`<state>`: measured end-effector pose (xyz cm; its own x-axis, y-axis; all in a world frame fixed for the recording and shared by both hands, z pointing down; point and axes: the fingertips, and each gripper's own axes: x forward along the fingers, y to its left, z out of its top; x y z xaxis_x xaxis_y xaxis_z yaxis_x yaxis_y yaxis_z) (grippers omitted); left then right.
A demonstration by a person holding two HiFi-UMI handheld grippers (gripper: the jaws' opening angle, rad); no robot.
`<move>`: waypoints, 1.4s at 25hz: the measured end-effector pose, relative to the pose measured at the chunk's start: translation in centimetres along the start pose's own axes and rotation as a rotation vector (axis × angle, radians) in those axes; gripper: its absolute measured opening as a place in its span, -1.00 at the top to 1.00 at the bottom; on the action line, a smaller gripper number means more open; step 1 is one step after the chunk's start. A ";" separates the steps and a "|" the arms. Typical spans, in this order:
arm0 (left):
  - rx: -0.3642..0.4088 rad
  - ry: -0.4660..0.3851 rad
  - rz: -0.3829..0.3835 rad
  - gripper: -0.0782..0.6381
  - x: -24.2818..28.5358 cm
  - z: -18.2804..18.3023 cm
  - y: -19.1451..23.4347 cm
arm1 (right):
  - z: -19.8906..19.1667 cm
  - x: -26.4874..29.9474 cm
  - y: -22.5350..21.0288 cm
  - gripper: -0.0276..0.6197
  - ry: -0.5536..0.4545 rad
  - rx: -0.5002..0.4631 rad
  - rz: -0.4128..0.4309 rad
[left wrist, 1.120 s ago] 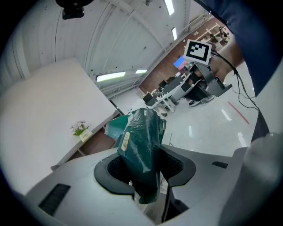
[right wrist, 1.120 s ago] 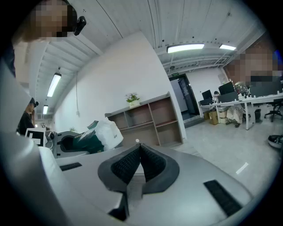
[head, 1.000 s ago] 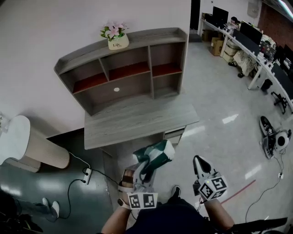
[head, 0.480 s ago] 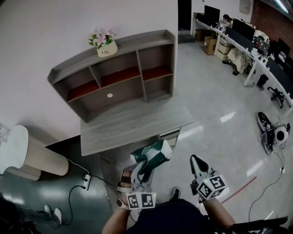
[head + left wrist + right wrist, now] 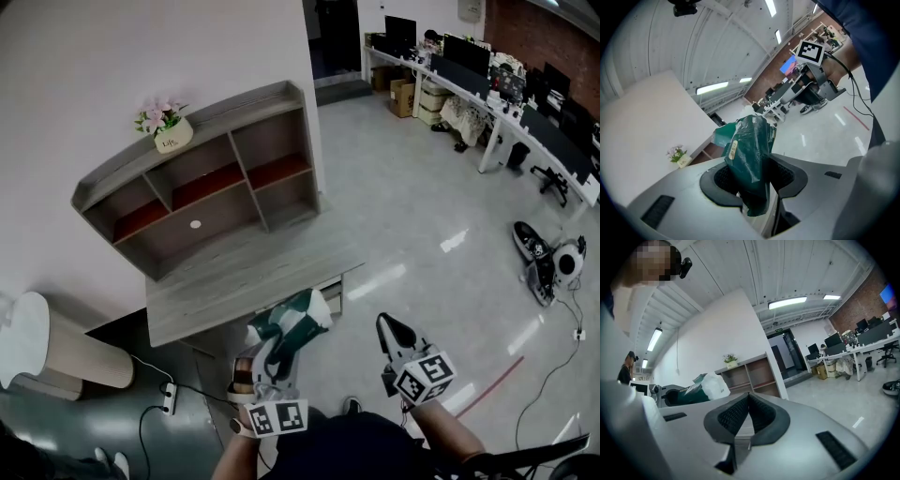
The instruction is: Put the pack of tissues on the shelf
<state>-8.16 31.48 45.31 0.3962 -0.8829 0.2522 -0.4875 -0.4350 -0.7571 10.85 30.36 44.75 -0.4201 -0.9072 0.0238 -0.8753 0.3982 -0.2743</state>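
Note:
My left gripper [image 5: 276,351] is shut on a dark green pack of tissues [image 5: 292,322], held low in front of the person, just off the near edge of the grey desk [image 5: 246,277]. In the left gripper view the pack [image 5: 751,154] stands clamped between the black pads [image 5: 723,179]. The wooden shelf [image 5: 201,176] stands on the desk against the wall, with a flower pot [image 5: 165,127] on top. My right gripper [image 5: 390,331] hangs to the right, shut and holding nothing; its pads [image 5: 740,412] meet at the tips. The right gripper view shows the shelf [image 5: 751,374] ahead and the pack [image 5: 701,385] at left.
A round white-topped cabinet [image 5: 39,343] stands left of the desk, with a power strip and cable [image 5: 169,397] on the floor beside it. Office desks with monitors [image 5: 487,84] line the far right. Shoes [image 5: 546,266] lie on the shiny floor.
Both grippers have travelled across the floor with the person, and the desk and shelf have slid left in the head view. The left gripper keeps its hold on the pack.

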 end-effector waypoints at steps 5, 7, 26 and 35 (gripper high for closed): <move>0.005 0.029 -0.007 0.31 1.0 0.9 -0.6 | 0.5 0.1 -2.1 0.88 -0.001 0.020 0.006; 0.007 0.041 -0.017 0.31 1.4 0.8 -0.8 | 0.3 0.1 -2.6 0.88 0.004 0.029 0.003; 0.016 0.002 -0.039 0.31 15.3 -3.3 6.0 | 2.0 12.1 -8.4 0.88 0.039 -0.008 -0.089; 0.005 -0.031 -0.069 0.31 20.5 -6.2 10.2 | 3.0 19.2 -8.5 0.88 0.060 -0.023 -0.128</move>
<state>-9.78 7.87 46.51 0.4531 -0.8446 0.2852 -0.4541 -0.4940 -0.7414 10.95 9.14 44.65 -0.3177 -0.9412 0.1148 -0.9275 0.2834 -0.2437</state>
